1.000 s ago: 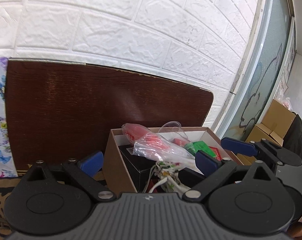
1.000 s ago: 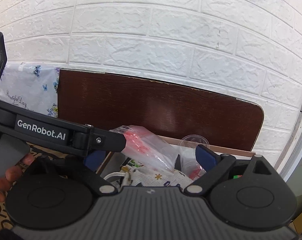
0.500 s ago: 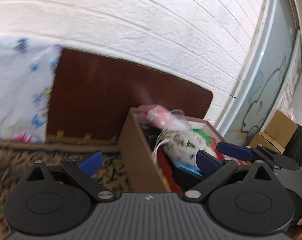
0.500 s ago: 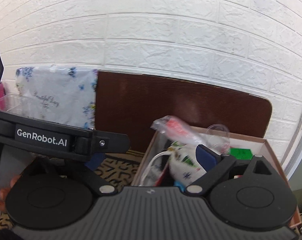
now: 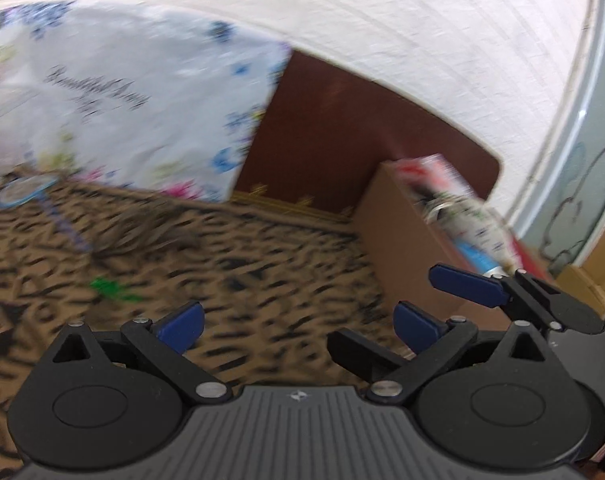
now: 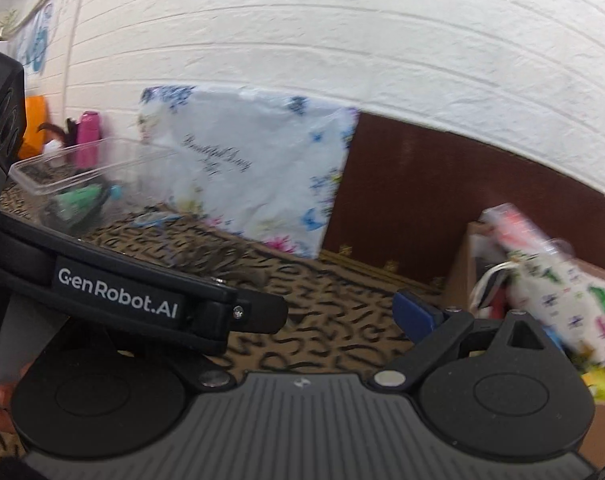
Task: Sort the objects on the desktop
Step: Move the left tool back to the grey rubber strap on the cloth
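Both tools are empty. The left tool (image 5: 298,326) has its blue fingers spread wide with only the patterned bench (image 5: 262,280) between them; the right tool (image 6: 342,316) shows one blue finger, its mate hidden behind the left tool's black arm, so I cannot tell how wide it stands, though nothing sits in front of it. Just ahead of the left tool and off to its left, a small green thing (image 5: 112,288) lies flat on the bench, too blurred to name, its length running roughly across the tool's line of reach. Beyond that, further left, a thin bluish stick with a round pale end (image 5: 26,192) lies slanting away. Further still, in the right wrist view, a clear plastic tub (image 6: 82,172) holding green bits stands far to the left. The cardboard box (image 5: 398,240), already stuffed with a patterned pouch (image 6: 558,300) and a red-printed packet (image 5: 434,180), sits close on the right of both tools. Everything loose lies to the left and the box to the right, so I judge the left tool the nearer one for the green thing; it would need to swing left and drop, jaws straddling the short way. At the back, a flowered bag (image 5: 142,100) leans against the wall (image 5: 382,20).
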